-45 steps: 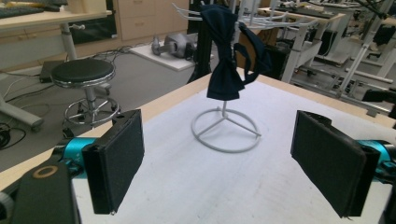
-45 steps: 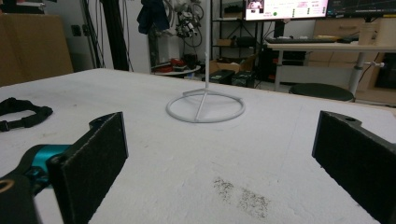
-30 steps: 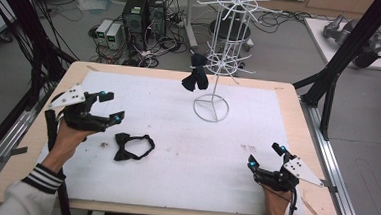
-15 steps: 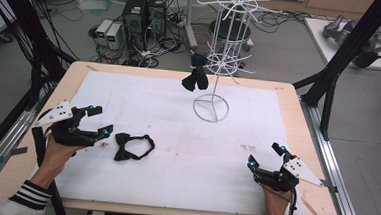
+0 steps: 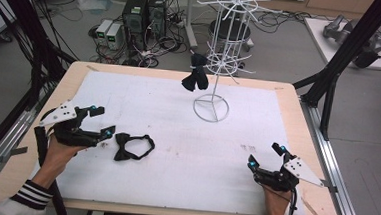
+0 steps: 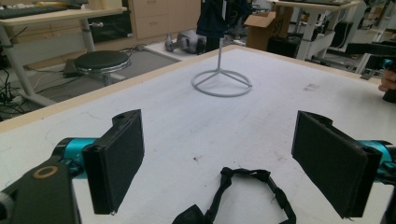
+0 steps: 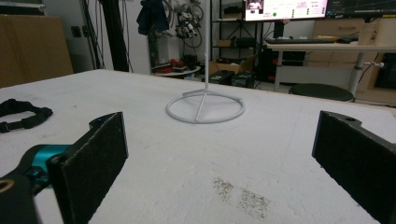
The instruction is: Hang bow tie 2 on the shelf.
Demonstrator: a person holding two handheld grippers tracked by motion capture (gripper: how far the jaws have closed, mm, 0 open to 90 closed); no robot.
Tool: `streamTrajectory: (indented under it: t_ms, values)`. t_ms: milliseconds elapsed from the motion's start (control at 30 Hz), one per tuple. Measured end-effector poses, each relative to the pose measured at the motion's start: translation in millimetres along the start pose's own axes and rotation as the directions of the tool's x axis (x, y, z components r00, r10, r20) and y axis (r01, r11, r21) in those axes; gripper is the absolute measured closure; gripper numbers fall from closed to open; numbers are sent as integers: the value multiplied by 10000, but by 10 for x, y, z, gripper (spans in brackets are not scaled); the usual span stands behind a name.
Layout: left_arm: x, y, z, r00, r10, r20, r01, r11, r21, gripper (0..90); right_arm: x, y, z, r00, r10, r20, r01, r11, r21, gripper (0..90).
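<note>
Bow ties: two, one (image 5: 132, 147) flat on the white mat, one (image 5: 195, 78) hanging on the rack.
Racks: one wire stand (image 5: 216, 64) with a ring base, on the mat's far side.
Grippers: two, the left gripper (image 5: 106, 123) beside the flat bow tie, the right gripper (image 5: 264, 155) near the mat's right front.
Jaws: four, two black pads per gripper, each pair standing wide apart.
Hands: two, one on each gripper.
Mats: one white sheet (image 5: 176, 136) over the table.
Tables: one with a wood rim (image 5: 298, 109).
Grey plates: two, one atop each gripper.
Stools: one round black seat (image 6: 102, 60) in the left gripper view.
</note>
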State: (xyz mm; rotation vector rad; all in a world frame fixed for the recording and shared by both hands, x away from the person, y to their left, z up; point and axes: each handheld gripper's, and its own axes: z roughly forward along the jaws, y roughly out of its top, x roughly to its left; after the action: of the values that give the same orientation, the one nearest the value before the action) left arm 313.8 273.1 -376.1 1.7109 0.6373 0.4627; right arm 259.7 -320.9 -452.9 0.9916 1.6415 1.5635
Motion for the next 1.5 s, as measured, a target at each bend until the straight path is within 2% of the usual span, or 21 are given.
streamTrajectory:
  t_ms: [367,533,633,700,800,933,1067,1200,1300,1367,1500]
  values:
    - [-63,45,-12,9999,65,-122,-55,9964,842,175,3,0,-1,10000,15,-1,-15,10000,13,27]
    - [-74,71,-1,10000,11,-63,-1,9875,1575,176,0,0,-1,10000,-18,-12,18,10000,-7,27]
    - [-108,69,1,9999,-102,-9,101,9768,2139,176,-4,-1,1,10000,-77,-23,76,9999,-66,27]
    - [-137,48,15,9999,-123,33,111,9724,2332,176,-3,-1,2,10000,-67,-13,67,10000,-66,27]
    - [-175,-4,48,9999,38,143,-77,9590,2833,177,-2,-1,0,10000,-69,-21,69,10000,-64,27]
    - [-202,-57,89,9998,111,189,-165,9467,3218,179,-2,-1,-1,10000,-59,-10,59,10000,-67,27]
    - [-206,-71,115,9999,-1,151,-54,9296,3685,179,-1,-2,-4,10000,-23,-24,23,10000,-54,27]
    - [-222,-101,141,9999,-129,114,69,9070,4211,180,-3,-2,-5,10000,-11,-25,11,10000,-50,27]
    - [-228,-133,161,9999,-138,57,98,8932,4496,181,-3,-2,-5,10000,-9,-28,9,10000,-49,27]
    - [-234,-154,180,9996,-280,51,224,8827,4694,182,-4,-1,-5,10000,-22,-27,21,10000,-51,27]
    - [-233,-196,243,9983,-581,-76,534,8494,5251,186,-2,-1,-5,10000,2,-28,-2,10000,-47,27]
